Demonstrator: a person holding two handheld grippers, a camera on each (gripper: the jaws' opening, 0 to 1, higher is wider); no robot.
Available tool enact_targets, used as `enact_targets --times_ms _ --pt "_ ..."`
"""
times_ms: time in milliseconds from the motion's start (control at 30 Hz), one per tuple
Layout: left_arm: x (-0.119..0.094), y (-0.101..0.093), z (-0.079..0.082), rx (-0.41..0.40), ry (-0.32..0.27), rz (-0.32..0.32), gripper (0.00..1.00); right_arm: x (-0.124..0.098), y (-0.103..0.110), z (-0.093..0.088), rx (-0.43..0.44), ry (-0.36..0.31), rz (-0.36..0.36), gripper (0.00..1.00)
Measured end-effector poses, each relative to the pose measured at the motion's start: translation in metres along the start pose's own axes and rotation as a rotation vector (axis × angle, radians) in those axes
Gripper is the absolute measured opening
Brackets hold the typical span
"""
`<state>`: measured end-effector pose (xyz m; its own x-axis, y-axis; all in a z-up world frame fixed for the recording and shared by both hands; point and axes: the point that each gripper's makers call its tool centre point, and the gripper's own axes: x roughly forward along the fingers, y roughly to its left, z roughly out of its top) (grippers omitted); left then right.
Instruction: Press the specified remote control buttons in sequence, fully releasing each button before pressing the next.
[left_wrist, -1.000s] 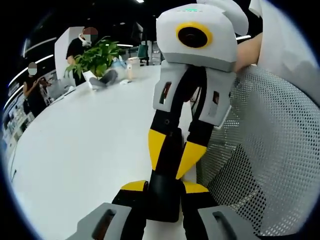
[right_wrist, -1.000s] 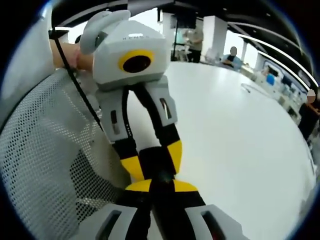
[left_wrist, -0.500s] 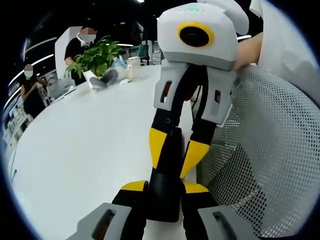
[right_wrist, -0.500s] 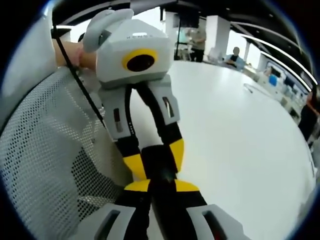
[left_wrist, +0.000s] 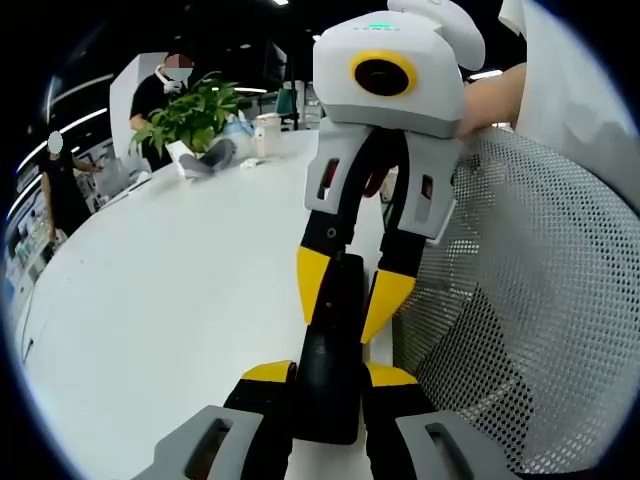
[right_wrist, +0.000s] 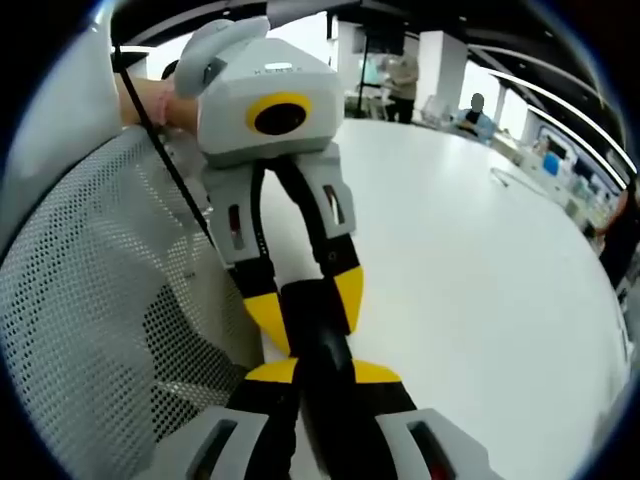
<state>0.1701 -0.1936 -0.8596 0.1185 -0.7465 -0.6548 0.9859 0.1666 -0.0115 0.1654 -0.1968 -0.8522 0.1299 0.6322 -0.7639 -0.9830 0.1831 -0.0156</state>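
A slim black remote control (left_wrist: 328, 345) is held over the edge of the white table (left_wrist: 170, 300), gripped at both ends. In the left gripper view my left gripper (left_wrist: 328, 375) rises from the bottom, its yellow-tipped jaws shut on the near end of the remote. My right gripper (left_wrist: 348, 295) comes down from above, shut on the far end. The right gripper view shows the mirror picture: the right gripper (right_wrist: 322, 372) is shut on the remote control (right_wrist: 322, 345), and the left gripper (right_wrist: 305, 305) clamps its other end. The remote's buttons are hidden.
A grey mesh chair back (left_wrist: 530, 320) stands close beside the grippers, also seen as the chair back (right_wrist: 90, 300). A potted plant (left_wrist: 190, 115) and a cup (left_wrist: 266, 135) sit at the table's far end. People (left_wrist: 60, 185) stand beyond it.
Each view has shifted a little, so the opposite gripper's head sits slightly higher. Both grippers keep their hold on the remote.
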Motion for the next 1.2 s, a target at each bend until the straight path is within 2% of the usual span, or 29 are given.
enact_targets --times_ms 167,600,1200 --pt "0.000 0.000 0.000 -0.005 0.001 0.002 0.25 -0.001 -0.003 -0.002 0.026 -0.008 -0.005 0.19" --pt "0.001 0.001 0.000 -0.006 0.002 0.005 0.25 -0.007 -0.007 -0.010 0.116 -0.012 -0.025 0.20" --pt "0.000 0.000 0.000 -0.011 -0.002 0.008 0.25 -0.008 -0.008 -0.015 0.105 -0.001 -0.015 0.24"
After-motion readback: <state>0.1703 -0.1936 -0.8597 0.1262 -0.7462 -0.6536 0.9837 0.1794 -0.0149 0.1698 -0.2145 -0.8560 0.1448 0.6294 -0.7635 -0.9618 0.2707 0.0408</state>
